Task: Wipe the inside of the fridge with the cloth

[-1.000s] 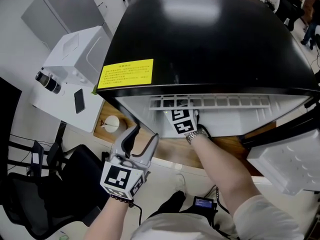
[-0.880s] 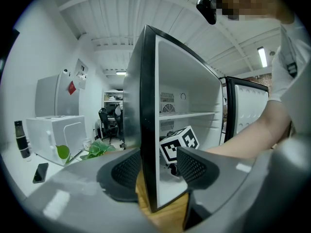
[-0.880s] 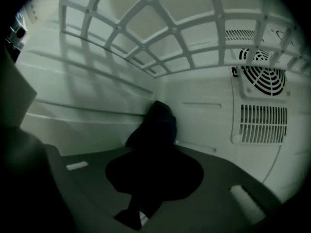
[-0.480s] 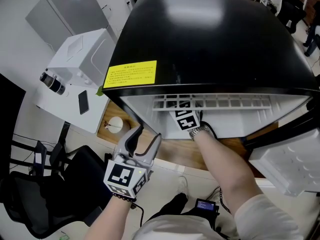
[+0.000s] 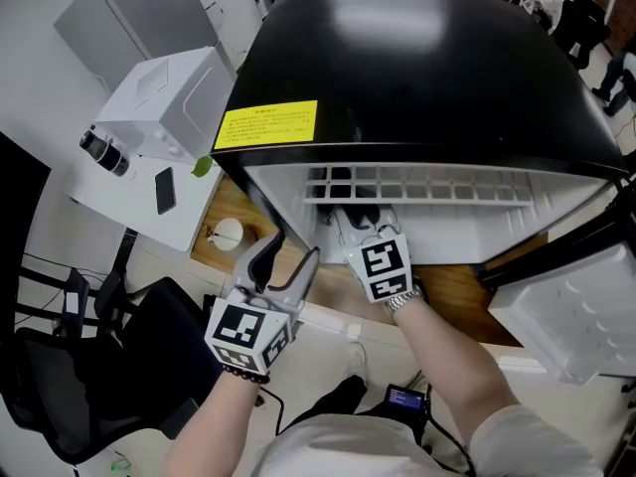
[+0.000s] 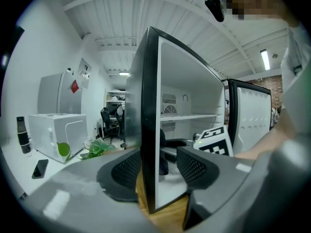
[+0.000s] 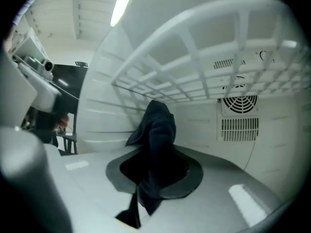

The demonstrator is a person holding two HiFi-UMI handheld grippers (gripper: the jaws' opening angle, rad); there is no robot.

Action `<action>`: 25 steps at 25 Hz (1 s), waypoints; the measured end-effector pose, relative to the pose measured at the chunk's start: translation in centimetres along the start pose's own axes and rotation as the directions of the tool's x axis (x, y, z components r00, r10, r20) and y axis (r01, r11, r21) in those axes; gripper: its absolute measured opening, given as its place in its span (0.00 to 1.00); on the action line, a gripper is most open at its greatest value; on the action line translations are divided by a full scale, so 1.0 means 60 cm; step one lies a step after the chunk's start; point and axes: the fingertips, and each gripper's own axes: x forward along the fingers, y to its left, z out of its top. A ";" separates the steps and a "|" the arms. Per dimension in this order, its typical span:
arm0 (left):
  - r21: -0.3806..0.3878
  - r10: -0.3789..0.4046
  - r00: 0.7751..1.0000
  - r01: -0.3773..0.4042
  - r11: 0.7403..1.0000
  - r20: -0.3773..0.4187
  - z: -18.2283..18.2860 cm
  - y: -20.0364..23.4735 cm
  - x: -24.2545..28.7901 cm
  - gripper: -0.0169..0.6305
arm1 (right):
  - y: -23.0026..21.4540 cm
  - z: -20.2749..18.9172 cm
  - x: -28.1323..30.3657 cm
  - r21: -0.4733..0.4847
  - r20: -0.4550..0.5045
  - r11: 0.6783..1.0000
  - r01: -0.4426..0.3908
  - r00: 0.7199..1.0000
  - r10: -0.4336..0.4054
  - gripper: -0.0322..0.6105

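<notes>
Fingers (image 7: 194, 176) of the right gripper (image 7: 154, 173) are clamped on the dark cloth (image 7: 158, 125), which bunches up from between them inside the fridge (image 5: 417, 78), under the white wire shelf (image 7: 204, 57) and near the left inner wall; whether it touches that wall cannot be told. Behind it, the back wall carries a round fan vent (image 7: 238, 102). Outside the fridge, by its front left corner, the left gripper (image 6: 153, 166) hovers with its jaws apart and gripping nothing, the black edge of the side wall (image 6: 148, 130) showing in the gap between them.
</notes>
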 end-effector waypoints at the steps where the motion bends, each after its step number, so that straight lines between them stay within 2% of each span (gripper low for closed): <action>1: 0.001 -0.001 1.000 0.001 1.000 0.001 0.000 0.000 0.000 0.38 | 0.009 0.002 -0.015 0.003 0.003 1.000 -0.009 1.000 0.009 0.14; 8: -0.008 0.002 1.000 -0.002 1.000 0.015 0.000 0.001 0.000 0.38 | 0.073 -0.007 -0.104 -0.014 -0.024 0.995 -0.098 0.995 0.097 0.14; 12: -0.012 0.004 1.000 -0.004 1.000 0.017 0.000 0.001 -0.001 0.38 | 0.106 -0.034 -0.131 -0.026 -0.070 0.989 -0.145 0.987 0.143 0.14; 19: -0.007 0.003 1.000 -0.003 1.000 0.015 0.000 0.000 -0.001 0.38 | 0.135 -0.125 -0.091 -0.013 -0.166 0.984 -0.178 0.971 0.173 0.14; 25: -0.021 0.007 1.000 -0.007 1.000 0.020 0.001 0.000 -0.002 0.38 | 0.106 -0.142 -0.048 -0.008 -0.162 0.992 -0.129 0.979 0.126 0.14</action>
